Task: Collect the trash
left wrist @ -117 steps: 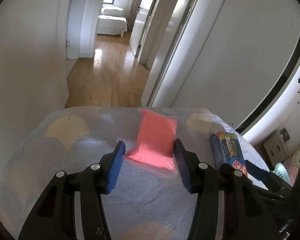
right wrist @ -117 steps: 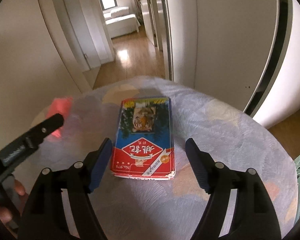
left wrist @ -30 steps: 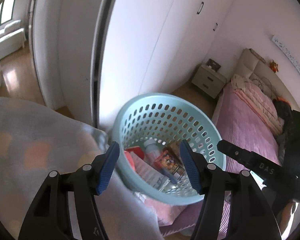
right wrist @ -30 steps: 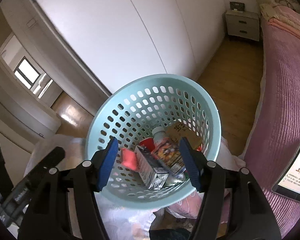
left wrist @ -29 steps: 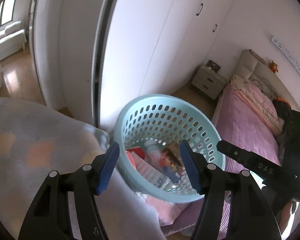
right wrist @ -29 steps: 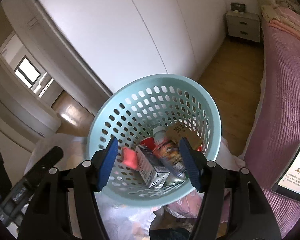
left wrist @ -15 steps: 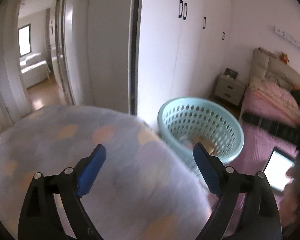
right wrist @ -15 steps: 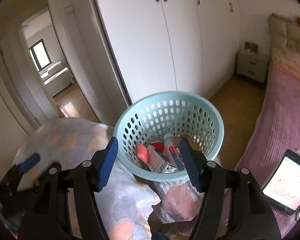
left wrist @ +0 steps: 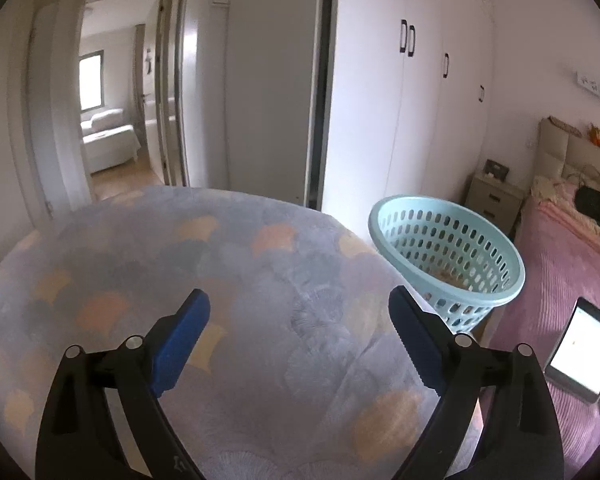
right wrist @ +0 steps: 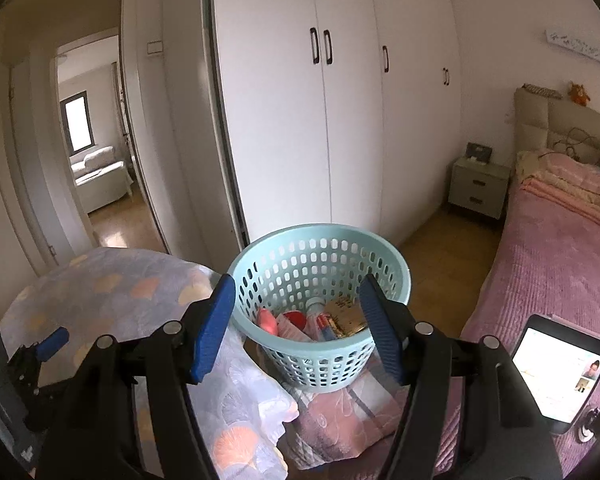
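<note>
Left wrist: left hand-held gripper (left wrist: 296, 328) released, empty, above the cloth-covered table (left wrist: 260, 264). Right wrist: right hand-held gripper (right wrist: 296, 320) released over the basket (right wrist: 320, 364) holding trash (right wrist: 312, 322); best rescan the table before finishing.

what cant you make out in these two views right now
- Basket contents, left wrist view: hidden by its wall; only a brownish patch shows.
- Lower trash in the basket, right wrist view: covered by the top items and near rim.
- Tablet screen: too small to read.
- Table near edge: cut off by the frame and left gripper.
</note>
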The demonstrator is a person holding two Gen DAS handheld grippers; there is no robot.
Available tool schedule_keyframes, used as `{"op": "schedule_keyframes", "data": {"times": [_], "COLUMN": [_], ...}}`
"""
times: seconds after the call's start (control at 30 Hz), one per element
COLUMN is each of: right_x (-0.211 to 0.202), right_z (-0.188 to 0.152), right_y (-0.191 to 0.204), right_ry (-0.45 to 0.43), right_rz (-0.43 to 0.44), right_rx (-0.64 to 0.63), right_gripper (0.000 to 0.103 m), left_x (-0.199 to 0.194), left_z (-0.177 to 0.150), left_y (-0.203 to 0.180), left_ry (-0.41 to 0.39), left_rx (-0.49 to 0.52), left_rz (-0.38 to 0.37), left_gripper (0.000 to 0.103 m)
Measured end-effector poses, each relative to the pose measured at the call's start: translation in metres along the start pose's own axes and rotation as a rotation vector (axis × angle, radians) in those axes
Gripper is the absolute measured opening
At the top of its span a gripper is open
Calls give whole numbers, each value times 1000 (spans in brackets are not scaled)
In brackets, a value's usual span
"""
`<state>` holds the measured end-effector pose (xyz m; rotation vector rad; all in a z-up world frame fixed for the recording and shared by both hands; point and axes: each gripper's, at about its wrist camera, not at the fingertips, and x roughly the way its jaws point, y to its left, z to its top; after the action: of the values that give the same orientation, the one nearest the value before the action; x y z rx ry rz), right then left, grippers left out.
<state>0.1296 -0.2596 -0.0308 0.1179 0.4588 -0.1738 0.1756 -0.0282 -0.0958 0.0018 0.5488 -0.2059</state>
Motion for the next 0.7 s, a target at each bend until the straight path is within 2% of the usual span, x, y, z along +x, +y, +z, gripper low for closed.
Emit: {"op": "schedule_keyframes", "data": {"times": [0.27,0.7], "right_x": [-18,-15], "right_z": [-11,-26], "right_y": [-4,-8], "right_ry": [-37,-11], "right_rz": [-35,-67], "right_rx": [8,28], "right_gripper": [61,64], "left_x": [-9,-10], "left_z": [-8,-5], "left_y": [-11,-16], "left_ry": [-41,-53], "left_rx": [35,61], "left_rz": [44,65], "left_gripper": [90,90]}}
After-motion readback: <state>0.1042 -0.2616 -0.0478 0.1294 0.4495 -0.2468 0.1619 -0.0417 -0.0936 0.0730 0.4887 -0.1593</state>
